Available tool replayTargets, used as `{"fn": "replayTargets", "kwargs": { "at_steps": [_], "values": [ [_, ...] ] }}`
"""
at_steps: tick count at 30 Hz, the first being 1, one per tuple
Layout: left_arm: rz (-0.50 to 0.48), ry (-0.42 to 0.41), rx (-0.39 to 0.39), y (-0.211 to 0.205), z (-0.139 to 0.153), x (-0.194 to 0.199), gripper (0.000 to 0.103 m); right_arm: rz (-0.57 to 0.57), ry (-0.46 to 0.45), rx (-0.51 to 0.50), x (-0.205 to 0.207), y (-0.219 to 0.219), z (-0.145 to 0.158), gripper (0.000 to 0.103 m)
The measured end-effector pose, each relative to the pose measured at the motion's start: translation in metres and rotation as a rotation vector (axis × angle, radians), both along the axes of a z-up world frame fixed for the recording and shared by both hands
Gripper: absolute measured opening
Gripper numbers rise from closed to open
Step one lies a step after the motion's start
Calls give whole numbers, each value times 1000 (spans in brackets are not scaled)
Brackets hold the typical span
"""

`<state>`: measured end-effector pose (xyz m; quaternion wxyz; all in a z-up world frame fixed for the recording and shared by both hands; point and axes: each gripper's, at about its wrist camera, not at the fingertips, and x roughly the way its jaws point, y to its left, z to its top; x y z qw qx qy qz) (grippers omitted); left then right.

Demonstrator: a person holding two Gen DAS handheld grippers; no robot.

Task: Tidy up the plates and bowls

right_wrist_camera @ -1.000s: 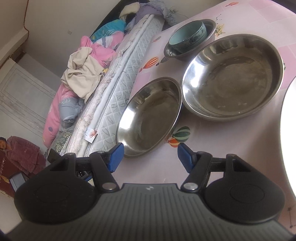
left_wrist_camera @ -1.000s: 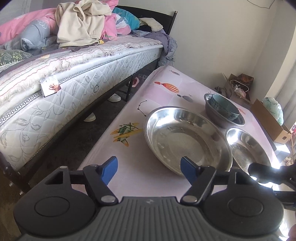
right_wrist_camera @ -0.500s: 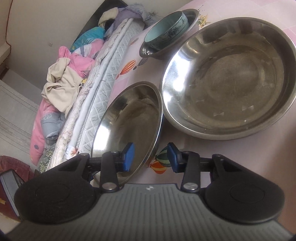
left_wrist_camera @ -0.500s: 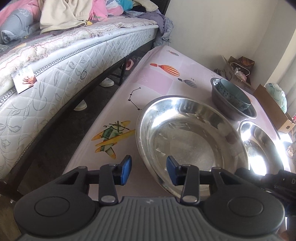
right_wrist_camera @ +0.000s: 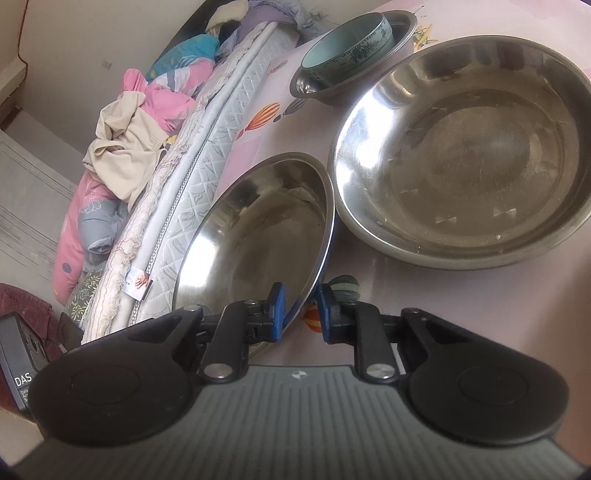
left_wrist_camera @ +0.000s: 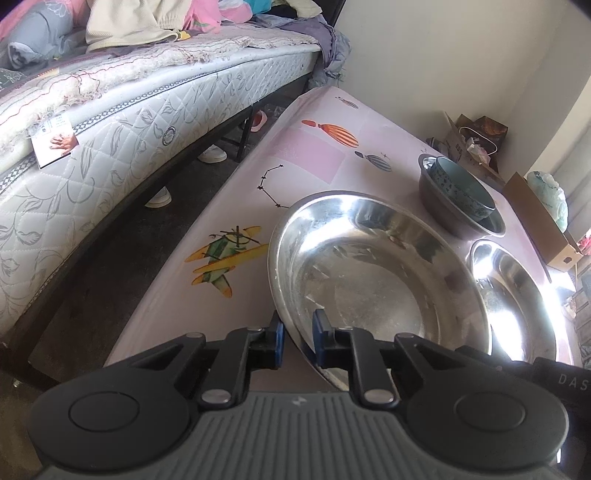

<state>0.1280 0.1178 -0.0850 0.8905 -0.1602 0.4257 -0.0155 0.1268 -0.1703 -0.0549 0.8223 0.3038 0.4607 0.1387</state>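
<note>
Two steel plates lie on a pink table (left_wrist_camera: pixel 314 155). My left gripper (left_wrist_camera: pixel 297 338) is shut on the near rim of the left steel plate (left_wrist_camera: pixel 376 280), which also shows in the right wrist view (right_wrist_camera: pixel 255 236), tilted up. My right gripper (right_wrist_camera: pixel 301 312) is shut on that same plate's rim. The other, larger steel plate (right_wrist_camera: pixel 465 147) lies flat to the right and shows in the left wrist view (left_wrist_camera: pixel 517 299). A teal ceramic bowl (left_wrist_camera: pixel 463 188) sits inside a small steel bowl (left_wrist_camera: pixel 443 210) at the far side; the pair also shows in the right wrist view (right_wrist_camera: pixel 347 51).
A bed with a quilted mattress (left_wrist_camera: pixel 110 122) and piled clothes (left_wrist_camera: pixel 140 22) runs along the table's left side. A cardboard box (left_wrist_camera: pixel 546 229) and bags stand on the floor beyond the table's right edge. Shoes lie under the bed.
Both grippers moved forward and closed on the rim of the left steel plate. That plate now tilts up in the right wrist view.
</note>
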Motion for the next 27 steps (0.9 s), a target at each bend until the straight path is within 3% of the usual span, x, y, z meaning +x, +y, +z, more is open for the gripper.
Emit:
{"fn": "replayTargets", "kwargs": {
  "at_steps": [16,22,27],
  "values": [
    [-84,20,-39,13,4,-84,17,114,56,-1,-80,-5,13,18],
    [-127,50,-123,10,-3,-107,18,116,86,4,-109,-23,15,18],
    [-187,39,-107,-7,-3,-122,19,91,107,13,-129,-42,17,18]
  ]
}}
